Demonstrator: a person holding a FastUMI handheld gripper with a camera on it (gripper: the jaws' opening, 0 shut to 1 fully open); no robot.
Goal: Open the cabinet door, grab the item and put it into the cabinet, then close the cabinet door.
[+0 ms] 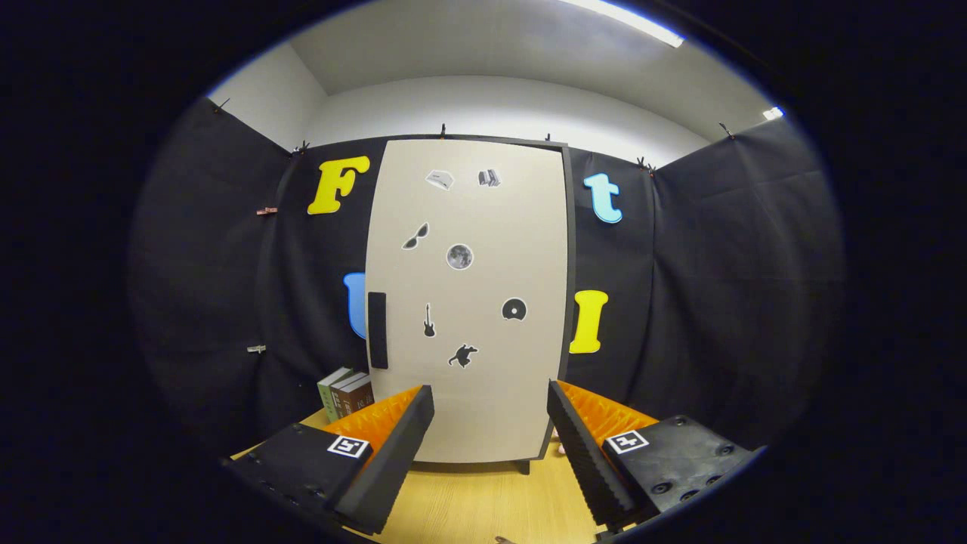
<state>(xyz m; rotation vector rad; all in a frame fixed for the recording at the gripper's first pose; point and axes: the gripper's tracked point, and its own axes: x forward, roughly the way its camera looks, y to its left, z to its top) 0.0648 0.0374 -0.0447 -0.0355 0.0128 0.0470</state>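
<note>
Gripper [491,423] low centre of frame, jaws spread wide, nothing between. Cabinet [468,302] mid-frame beyond fingers, door closed, dark handle [377,330] on its left edge. Books [346,393] upright on wooden table [468,506], lower left, beside cabinet.

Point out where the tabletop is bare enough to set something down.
Bare wood lies between the open gripper fingers, from them up to the foot of the closed cabinet. Crowded: the table corner left of the cabinet, where books stand beside its door, below the dark handle.
</note>
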